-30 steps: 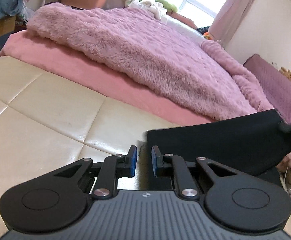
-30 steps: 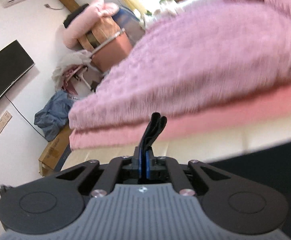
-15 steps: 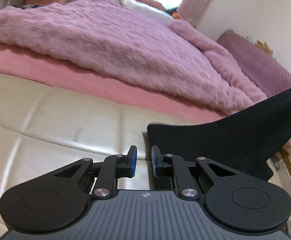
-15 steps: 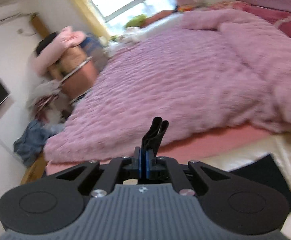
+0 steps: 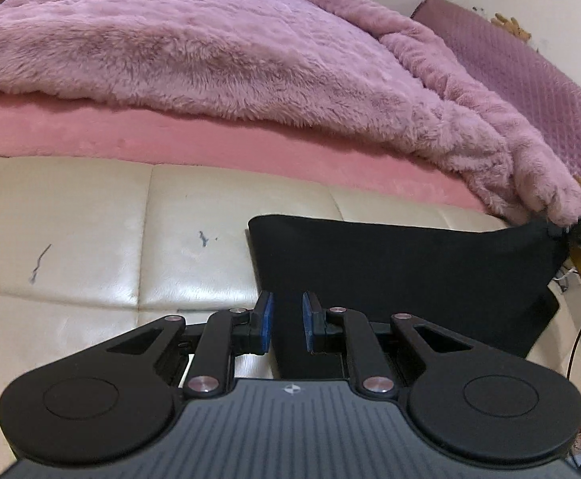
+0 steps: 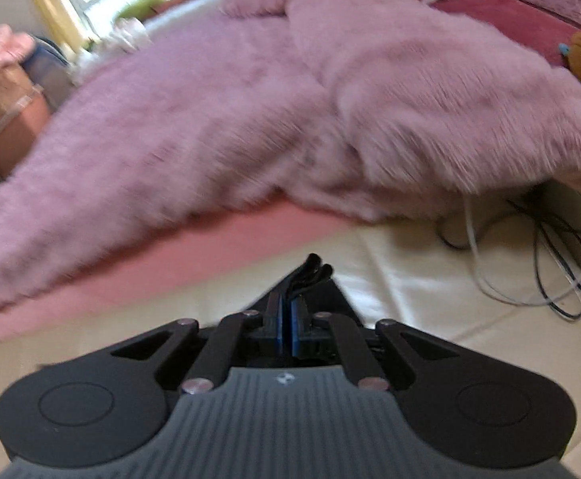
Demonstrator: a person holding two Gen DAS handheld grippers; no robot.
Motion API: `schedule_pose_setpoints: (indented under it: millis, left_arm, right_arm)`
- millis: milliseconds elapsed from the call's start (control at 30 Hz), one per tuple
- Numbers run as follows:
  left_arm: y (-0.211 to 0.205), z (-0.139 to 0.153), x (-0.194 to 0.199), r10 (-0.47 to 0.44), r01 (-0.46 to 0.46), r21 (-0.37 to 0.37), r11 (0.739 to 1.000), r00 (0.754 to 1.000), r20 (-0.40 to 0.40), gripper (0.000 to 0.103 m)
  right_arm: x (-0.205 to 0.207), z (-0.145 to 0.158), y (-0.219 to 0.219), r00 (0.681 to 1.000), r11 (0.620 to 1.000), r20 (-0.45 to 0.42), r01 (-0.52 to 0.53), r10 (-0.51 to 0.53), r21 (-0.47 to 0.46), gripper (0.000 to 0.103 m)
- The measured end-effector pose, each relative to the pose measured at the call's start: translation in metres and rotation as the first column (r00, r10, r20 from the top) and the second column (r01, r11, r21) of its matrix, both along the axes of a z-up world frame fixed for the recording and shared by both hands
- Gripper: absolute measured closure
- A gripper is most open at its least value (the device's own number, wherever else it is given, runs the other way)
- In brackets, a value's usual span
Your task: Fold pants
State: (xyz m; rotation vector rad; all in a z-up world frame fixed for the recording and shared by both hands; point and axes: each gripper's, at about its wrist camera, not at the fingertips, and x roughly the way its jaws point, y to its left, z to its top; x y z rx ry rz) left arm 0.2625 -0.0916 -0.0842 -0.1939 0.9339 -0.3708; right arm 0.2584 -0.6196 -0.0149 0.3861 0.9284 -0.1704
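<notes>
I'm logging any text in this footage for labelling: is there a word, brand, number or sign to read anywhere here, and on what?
None readable.
Left hand-held gripper: a small round emblem on its grey body, no letters.
Right hand-held gripper: the same emblem, no letters.
Black pants, cream bench, pink blanket: no print visible.

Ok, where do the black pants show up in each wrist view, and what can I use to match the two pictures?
Left wrist: the black pants spread across the lower right, lying on the cream cushion between the open pads of the left hand-held gripper.
Right wrist: only a bunched edge at lower centre, pinched in the right hand-held gripper.
Shared landmark: the fluffy pink blanket.
</notes>
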Motion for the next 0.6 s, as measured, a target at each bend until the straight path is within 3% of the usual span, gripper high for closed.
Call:
schedule_pose_setpoints:
  millis: [133, 333, 533, 600]
  left_arm:
    - [-0.002, -0.009, 0.018, 0.038, -0.038, -0.012, 0.999, 0.999, -0.028, 0.087]
    - [0.008, -0.03, 0.041, 0.117, -0.135, -0.134, 0.982, 0.984, -0.136, 0.065]
    - [0.008, -0.048, 0.059, 0.146, -0.183, -0.194, 0.964, 0.971, -0.189, 0.063]
    - [0.002, -0.05, 0.062, 0.146, -0.18, -0.199, 0.963, 0.974, -0.174, 0.063]
  right_arm:
    - [0.002, -0.036, -0.019, 0.999, 1.0, -0.049, 0.021, -0.022, -0.014, 0.103]
    - [0.005, -0.074, -0.027, 0.995, 0.998, -0.097, 0.007, -0.013, -0.063, 0.103]
    - [0.004, -0.085, -0.027, 0.996, 0.998, -0.084, 0.027, -0.032, -0.054, 0.103]
    - [0.004, -0.086, -0.029, 0.996, 0.999, -0.082, 0.031, -0.034, -0.045, 0.099]
